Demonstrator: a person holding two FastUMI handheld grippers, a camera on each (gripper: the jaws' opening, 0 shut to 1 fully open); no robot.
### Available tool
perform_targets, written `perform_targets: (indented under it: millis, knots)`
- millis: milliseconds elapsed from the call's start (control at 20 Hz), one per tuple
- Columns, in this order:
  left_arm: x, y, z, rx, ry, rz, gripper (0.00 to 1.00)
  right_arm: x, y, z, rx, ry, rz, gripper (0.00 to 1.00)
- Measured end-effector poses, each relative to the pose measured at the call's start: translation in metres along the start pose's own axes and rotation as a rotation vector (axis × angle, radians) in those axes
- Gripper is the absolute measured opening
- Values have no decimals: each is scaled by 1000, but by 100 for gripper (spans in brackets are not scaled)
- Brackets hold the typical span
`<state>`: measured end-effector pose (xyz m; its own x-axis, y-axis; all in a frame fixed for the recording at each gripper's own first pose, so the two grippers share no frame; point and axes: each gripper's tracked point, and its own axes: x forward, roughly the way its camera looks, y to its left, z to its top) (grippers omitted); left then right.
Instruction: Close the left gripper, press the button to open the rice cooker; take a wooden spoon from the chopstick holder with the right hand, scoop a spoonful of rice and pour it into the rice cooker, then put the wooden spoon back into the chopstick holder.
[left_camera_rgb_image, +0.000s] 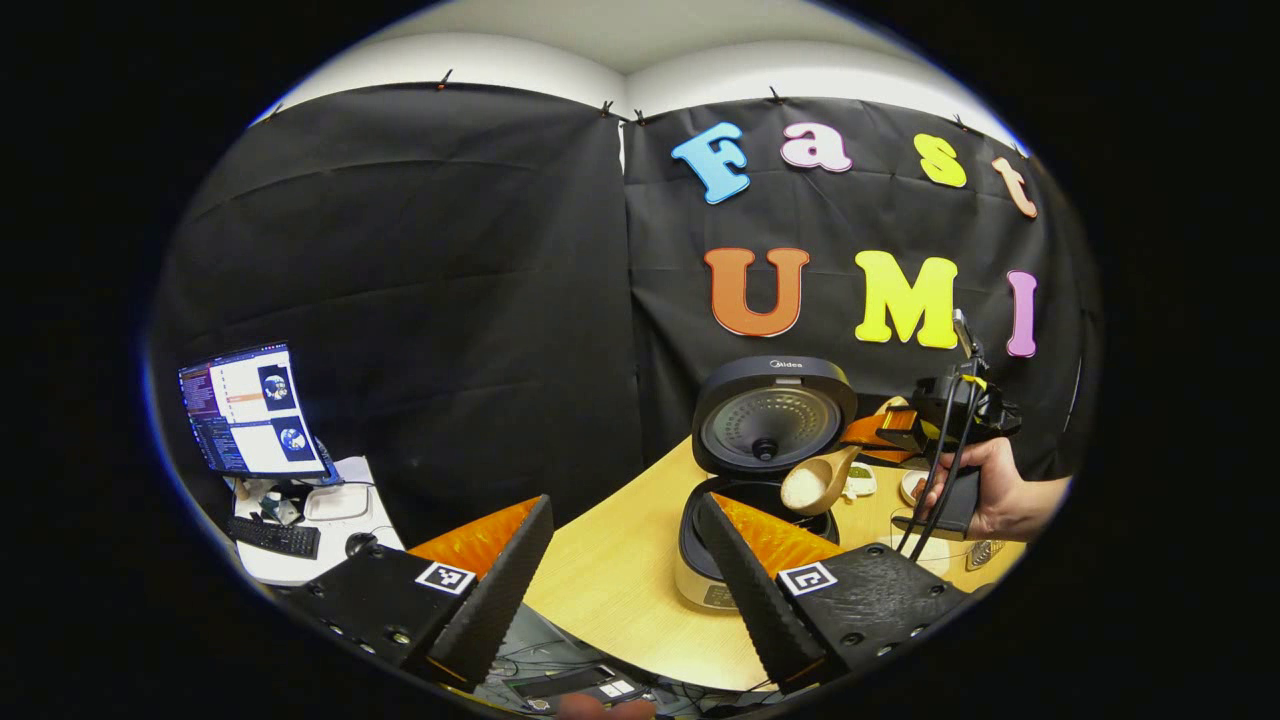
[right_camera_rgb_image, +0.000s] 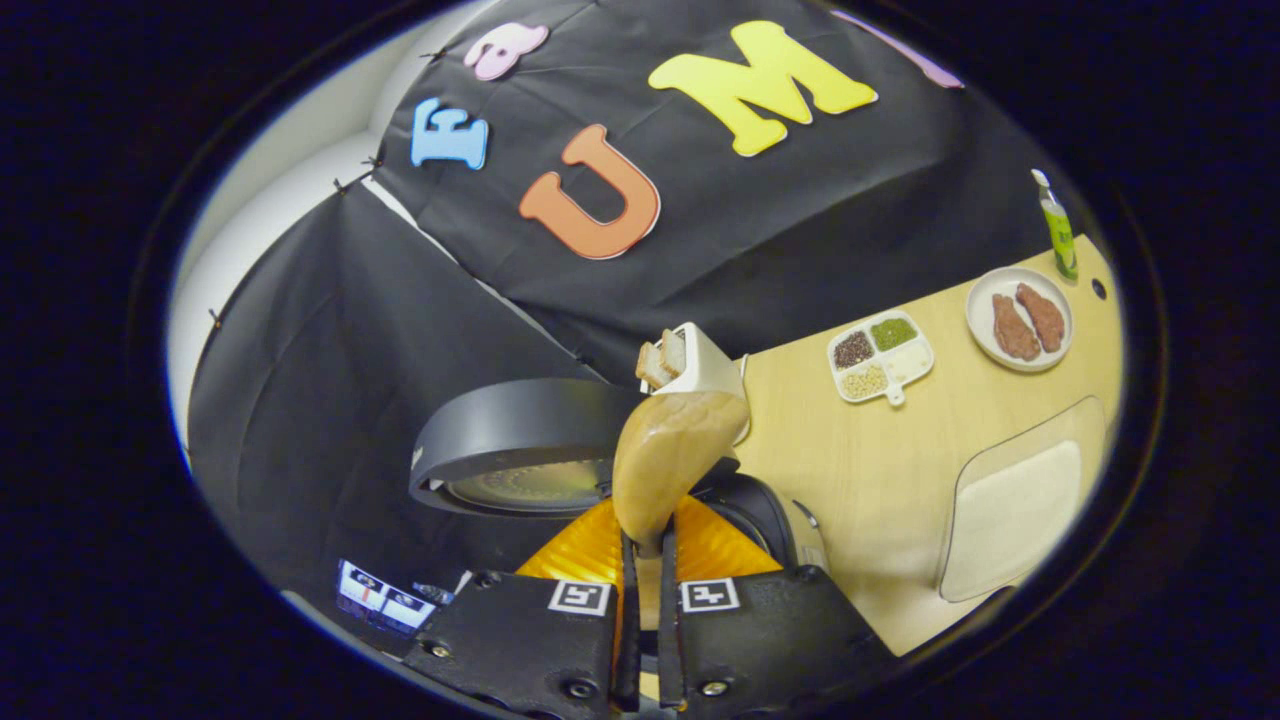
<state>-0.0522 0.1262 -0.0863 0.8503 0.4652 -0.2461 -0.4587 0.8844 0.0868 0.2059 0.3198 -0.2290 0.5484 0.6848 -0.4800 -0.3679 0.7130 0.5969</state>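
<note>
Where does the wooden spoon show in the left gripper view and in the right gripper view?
Left gripper view: the wooden spoon, bowl heaped with white rice, hangs right of centre over the open black rice cooker.
Right gripper view: its handle is clamped in the right gripper at bottom centre, bowl's back facing the camera.
Shared landmark: the rice cooker's raised lid.

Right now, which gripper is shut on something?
The right gripper: both fingers clamp the wooden spoon handle over the rice cooker. The left gripper is open, holding nothing.
</note>
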Motion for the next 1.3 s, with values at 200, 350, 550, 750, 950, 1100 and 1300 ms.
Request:
perform_targets:
  millis: [200,350,550,750,950,1100,1300]
  knots:
    - [-2,4,-2,-17,6,7,95,2,6,-4,-132,-13,-16,12]
    - [-4,7,-2,-17,4,13,95,5,11,-6,-162,-10,-18,12]
    - [-5,10,-1,-23,9,19,95,5,16,-4,-224,-24,-24,12]
    - [-8,14,0,-30,3,21,95,1,20,-2,-291,-44,-32,12]
    - [-8,12,1,-30,1,21,95,-2,26,1,-368,-64,-39,12]
    - [-8,12,2,-32,-4,25,95,-4,30,-2,-425,-73,-38,12]
    - [-13,14,2,-38,-8,35,95,-6,35,-2,-473,-80,-35,12]
